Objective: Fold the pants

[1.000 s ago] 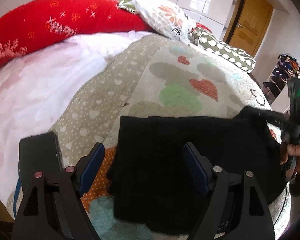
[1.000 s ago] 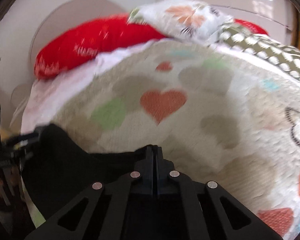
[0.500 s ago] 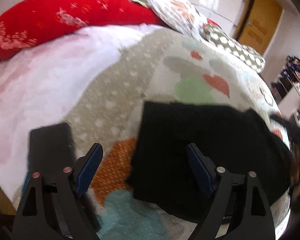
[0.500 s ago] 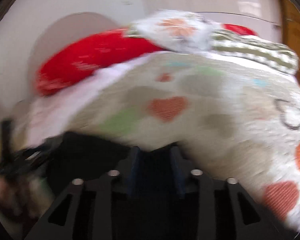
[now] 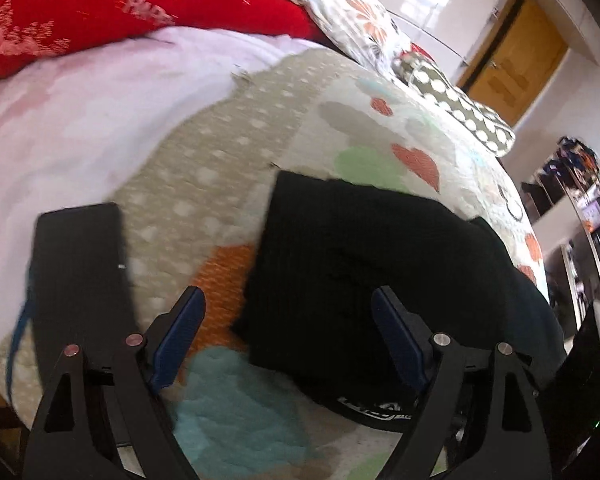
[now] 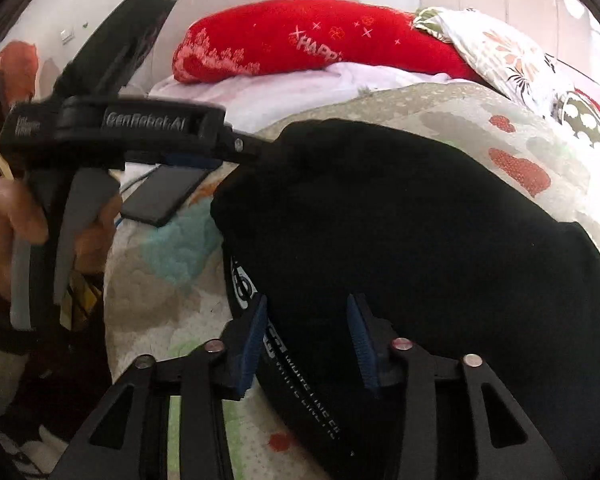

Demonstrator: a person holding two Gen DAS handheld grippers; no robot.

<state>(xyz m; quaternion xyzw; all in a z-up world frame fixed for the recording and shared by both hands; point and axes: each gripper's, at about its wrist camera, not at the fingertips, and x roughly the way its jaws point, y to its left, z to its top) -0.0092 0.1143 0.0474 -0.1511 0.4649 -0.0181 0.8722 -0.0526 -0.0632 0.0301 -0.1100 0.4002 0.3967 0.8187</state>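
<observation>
Black folded pants [image 5: 372, 272] lie on the heart-print quilt [image 5: 380, 128]. My left gripper [image 5: 288, 336] hangs just above their left edge. Its jaws are wide and closing, and the pads touch nothing. In the right wrist view the pants [image 6: 420, 220] fill the middle. My right gripper [image 6: 308, 340] is at their near edge, over the band with white lettering [image 6: 300, 372]. Its jaws are closing with that edge between them, and I see no pad pressing on the cloth. A hand [image 6: 16, 216] holds the left tool's handle at the left.
A black phone [image 5: 80, 272] lies on the quilt left of the pants, and also shows as the phone [image 6: 160, 196]. A red pillow [image 5: 120, 12] and a floral pillow [image 5: 356, 20] lie at the bed's far end. A wooden door [image 5: 512, 64] and cluttered shelves [image 5: 572, 164] stand to the right.
My right gripper let go of the pants' far right end, opened, and swung to their near lettered edge. It is gone from the left view. The left gripper barely moved.
</observation>
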